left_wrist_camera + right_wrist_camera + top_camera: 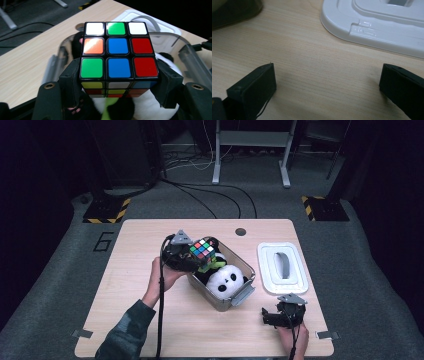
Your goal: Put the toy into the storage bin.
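My left gripper (200,254) is shut on a scrambled puzzle cube (202,249) and holds it over the far left part of the clear plastic bin (235,296). In the left gripper view both black jaws press the sides of the cube (117,53), whose top face shows white, green, orange, blue and red squares. Inside the bin lies a panda plush (226,279) with a green piece beside it. My right gripper (280,317) rests near the table's front right, open, jaws wide apart (327,87) over bare wood.
The bin's white lid (282,267) lies flat on the table right of the bin; its corner (372,22) is just beyond my right gripper. A round hole (241,231) sits near the table's far edge. Cables and metal legs lie on the floor beyond.
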Tool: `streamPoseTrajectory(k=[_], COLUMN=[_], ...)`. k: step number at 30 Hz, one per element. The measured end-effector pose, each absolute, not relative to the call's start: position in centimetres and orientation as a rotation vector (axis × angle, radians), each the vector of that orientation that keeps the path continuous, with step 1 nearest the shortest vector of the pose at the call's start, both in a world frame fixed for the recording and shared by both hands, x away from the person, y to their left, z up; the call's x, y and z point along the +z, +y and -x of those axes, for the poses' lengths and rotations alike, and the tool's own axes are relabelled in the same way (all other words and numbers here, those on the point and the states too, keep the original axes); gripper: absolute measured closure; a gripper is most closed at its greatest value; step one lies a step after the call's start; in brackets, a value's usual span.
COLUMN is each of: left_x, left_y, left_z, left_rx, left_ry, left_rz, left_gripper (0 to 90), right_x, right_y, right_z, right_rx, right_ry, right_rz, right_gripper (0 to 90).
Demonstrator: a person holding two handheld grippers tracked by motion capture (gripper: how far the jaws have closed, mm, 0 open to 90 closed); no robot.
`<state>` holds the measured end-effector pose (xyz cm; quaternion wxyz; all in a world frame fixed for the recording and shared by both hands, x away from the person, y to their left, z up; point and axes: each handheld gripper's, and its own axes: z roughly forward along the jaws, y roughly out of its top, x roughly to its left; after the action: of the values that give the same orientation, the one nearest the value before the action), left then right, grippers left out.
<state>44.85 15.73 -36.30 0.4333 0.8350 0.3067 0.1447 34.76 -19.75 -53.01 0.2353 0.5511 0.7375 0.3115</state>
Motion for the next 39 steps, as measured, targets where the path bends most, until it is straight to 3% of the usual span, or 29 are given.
streamPoseTrajectory(k=[16, 39], left_x=[-38.1, -37.3], left_y=[11.9, 12.0], left_z=[-46.0, -45.7], left_rx=[0.270, 0.264], left_ry=[0.739, 0.716], left_rz=[-2.299, -2.329], left_gripper=[34.3, 34.3], right_x=[-53.0, -53.0], right_y=[-19.8, -19.8], right_z=[-34.7, -34.7], right_rx=[0.855, 0.857], right_ry=[2.026, 2.025], right_rz=[-1.507, -1.506], right_gripper=[0.4, 0.6])
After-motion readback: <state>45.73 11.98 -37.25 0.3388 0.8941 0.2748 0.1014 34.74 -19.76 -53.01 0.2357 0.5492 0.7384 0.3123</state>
